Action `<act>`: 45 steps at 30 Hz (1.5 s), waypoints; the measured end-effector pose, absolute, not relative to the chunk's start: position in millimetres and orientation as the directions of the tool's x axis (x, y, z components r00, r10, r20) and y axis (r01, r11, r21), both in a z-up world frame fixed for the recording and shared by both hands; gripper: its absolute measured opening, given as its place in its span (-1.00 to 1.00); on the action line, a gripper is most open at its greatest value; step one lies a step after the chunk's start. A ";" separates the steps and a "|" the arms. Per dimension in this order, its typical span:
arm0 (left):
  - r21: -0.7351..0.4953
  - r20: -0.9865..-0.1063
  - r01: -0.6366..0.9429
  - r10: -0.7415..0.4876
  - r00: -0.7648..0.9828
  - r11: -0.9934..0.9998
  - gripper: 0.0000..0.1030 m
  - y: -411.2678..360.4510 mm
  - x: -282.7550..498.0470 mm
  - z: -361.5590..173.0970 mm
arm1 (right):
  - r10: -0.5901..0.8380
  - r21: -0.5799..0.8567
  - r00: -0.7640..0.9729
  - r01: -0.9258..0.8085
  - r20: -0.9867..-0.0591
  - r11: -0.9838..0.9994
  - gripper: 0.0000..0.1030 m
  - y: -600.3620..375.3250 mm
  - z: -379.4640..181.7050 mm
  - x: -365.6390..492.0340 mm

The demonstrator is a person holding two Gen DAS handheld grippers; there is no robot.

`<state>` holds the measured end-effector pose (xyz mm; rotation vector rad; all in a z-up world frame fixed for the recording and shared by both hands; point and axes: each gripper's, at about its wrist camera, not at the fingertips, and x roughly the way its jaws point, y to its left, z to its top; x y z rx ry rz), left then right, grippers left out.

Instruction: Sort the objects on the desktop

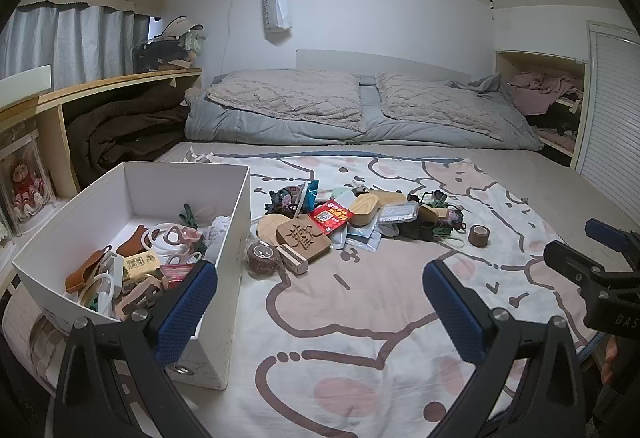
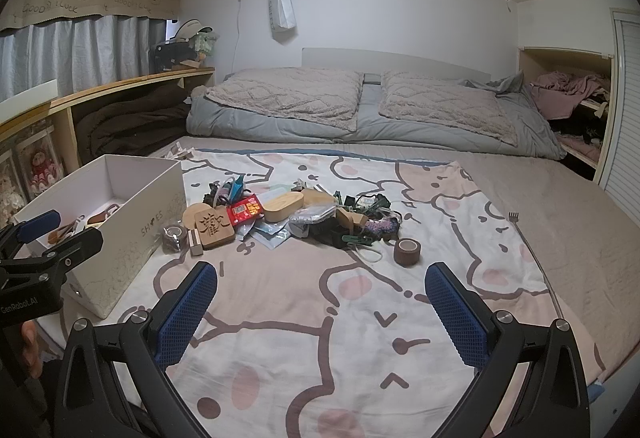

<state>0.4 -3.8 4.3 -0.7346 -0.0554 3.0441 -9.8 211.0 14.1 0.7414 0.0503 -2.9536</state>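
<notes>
A jumble of small objects (image 2: 296, 214), among them a carved wooden block (image 2: 212, 225), a red packet (image 2: 245, 213) and a brown tape roll (image 2: 407, 251), is lying mid-blanket (image 2: 304, 318) beside a white shoebox (image 1: 236, 214) that is holding sorted pieces. The left gripper (image 1: 316, 302) and right gripper (image 2: 320, 302) are both hovering wide open, gripping nothing.

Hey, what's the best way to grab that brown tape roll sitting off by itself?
Grip the tape roll across its outer wall, coming from above with the right gripper. It lies flat, hole up, apart from the pile, so both sides are free for the open jaws.
</notes>
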 end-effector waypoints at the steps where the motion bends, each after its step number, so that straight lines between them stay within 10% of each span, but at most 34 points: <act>1: -0.037 -0.455 -0.001 0.018 -0.890 -0.999 1.00 -3.8 0.4 4.3 | -0.085 -0.009 -0.877 0.101 -0.472 -0.995 1.00 209.6 16.0 -10.2; 45: -0.035 -0.671 -0.003 0.026 -0.741 -0.999 1.00 26.1 -56.8 -87.7 | -0.108 0.061 -0.760 0.090 -0.641 -0.994 1.00 227.2 -51.1 -56.4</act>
